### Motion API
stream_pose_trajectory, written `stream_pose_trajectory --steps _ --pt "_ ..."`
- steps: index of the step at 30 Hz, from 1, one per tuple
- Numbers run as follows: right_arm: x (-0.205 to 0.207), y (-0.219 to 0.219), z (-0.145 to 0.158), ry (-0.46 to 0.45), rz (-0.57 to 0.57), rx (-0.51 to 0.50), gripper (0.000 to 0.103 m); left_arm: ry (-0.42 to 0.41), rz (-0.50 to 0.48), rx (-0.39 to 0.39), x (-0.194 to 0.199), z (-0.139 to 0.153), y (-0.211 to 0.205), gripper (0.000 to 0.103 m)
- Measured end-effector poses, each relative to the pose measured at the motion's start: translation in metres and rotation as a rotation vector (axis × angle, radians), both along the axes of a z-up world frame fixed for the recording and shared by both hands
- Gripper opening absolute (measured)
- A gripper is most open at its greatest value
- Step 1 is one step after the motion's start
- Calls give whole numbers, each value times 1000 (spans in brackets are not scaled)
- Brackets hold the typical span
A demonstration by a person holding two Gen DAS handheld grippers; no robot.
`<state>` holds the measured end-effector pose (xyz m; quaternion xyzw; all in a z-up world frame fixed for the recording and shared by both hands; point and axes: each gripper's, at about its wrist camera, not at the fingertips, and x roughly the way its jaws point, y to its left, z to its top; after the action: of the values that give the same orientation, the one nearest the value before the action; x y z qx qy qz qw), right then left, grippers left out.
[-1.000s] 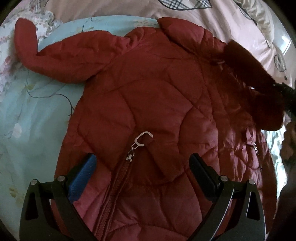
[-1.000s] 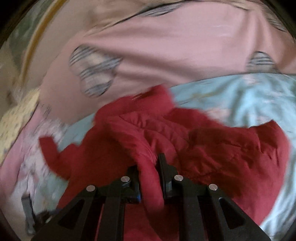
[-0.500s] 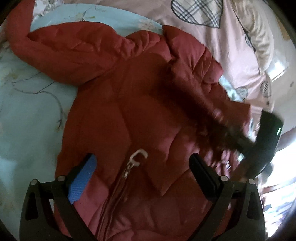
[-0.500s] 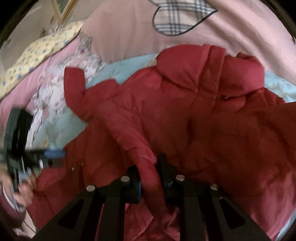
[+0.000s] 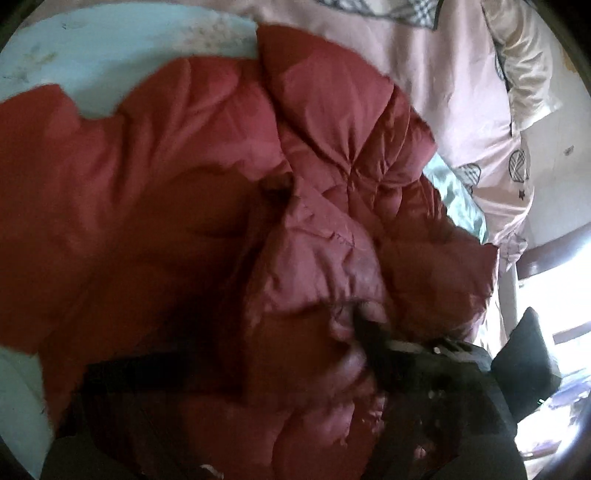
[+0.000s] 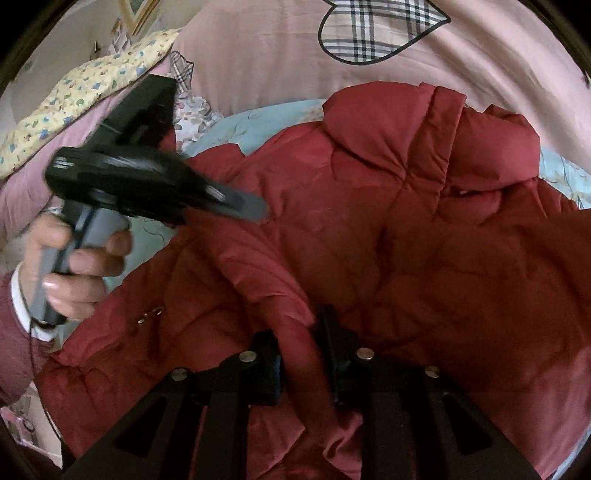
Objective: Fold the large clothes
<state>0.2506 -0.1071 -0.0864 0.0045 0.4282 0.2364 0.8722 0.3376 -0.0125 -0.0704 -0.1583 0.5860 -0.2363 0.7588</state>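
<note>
A dark red quilted jacket [image 6: 406,240] lies spread on the bed and fills the blurred left wrist view [image 5: 147,184]. One sleeve [image 6: 266,273] is folded across its front. The sleeve's end sits between the fingers of my right gripper [image 6: 299,350]. Those jaws are opening, and the cloth still touches both pads. My left gripper [image 6: 255,210], held by a hand [image 6: 77,266], hovers over the jacket's left side, seen side-on. Its jaws are closing, and I cannot make out any cloth between them. In its own view its fingers are only a dark smear.
The jacket rests on a light blue sheet [image 6: 258,122]. Behind it is a pink quilt with a plaid heart [image 6: 369,29]. A yellow flowered pillow [image 6: 74,96] lies at the far left. A bright window [image 5: 561,288] shows at the right of the left wrist view.
The left gripper swept across the jacket toward the right gripper, blurring its view, and its wide jaws are no longer seen. The right gripper stayed put with the sleeve between its fingers.
</note>
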Motion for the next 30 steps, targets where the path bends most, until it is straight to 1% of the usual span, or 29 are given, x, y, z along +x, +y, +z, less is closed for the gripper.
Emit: stream_pose_trajectory --steps 1,2,3,4,6,8,9,11,13,14,15,17,19,20,22,23,24,26,28,30 --pt "-2 -1 1 5 2 7 34 -5 -3 -12 0 -3 -1 37" --pt "-4 -2 2 8 5 14 43 -21 1 -25 -2 -3 1 26" --pt "-6 -2 4 8 5 22 50 -29 0 -31 -4 -2 3 21" --pt "-11 -4 7 2 5 26 51 -42 4 -30 -6 0 5 21" --pt "-19 -9 12 -13 -6 31 52 -87 19 1 -13 6 13 20" --pt "-26 -21 17 -31 -51 39 52 -127 39 41 -20 12 24 20" --pt "-30 -31 21 -49 -93 46 52 -159 55 75 -25 15 29 20" --pt "-34 -53 28 -94 -198 49 52 -213 85 137 -35 19 35 20" --pt "-34 -74 34 -138 -302 40 54 -241 100 164 -44 20 42 20" --pt "-31 -84 36 -154 -368 17 59 -253 105 176 -47 18 44 20" --pt "-28 -90 35 -158 -408 5 66 -262 104 185 -48 16 44 20" --pt "-16 -105 28 -139 -471 -17 67 -288 91 216 -49 12 41 20" --pt "-5 -113 17 -95 -496 -29 67 -308 82 242 -49 11 38 21" --pt "1 -116 6 -58 -511 -49 66 -311 82 246 -49 10 37 22" --pt "9 -118 -7 -21 -521 -75 65 -315 93 238 -51 15 43 27" --pt "11 -117 -12 -10 -522 -91 65 -320 101 237 -53 18 45 32" --pt "13 -115 -15 -7 -525 -109 65 -329 121 238 -56 23 48 34" --pt "16 -112 -18 -5 -529 -141 66 -358 146 243 -63 34 52 34" --pt "19 -110 -21 1 -533 -166 66 -415 166 255 -72 49 49 34" --pt "22 -108 -24 4 -535 -183 68 -447 155 225 -77 58 42 34"
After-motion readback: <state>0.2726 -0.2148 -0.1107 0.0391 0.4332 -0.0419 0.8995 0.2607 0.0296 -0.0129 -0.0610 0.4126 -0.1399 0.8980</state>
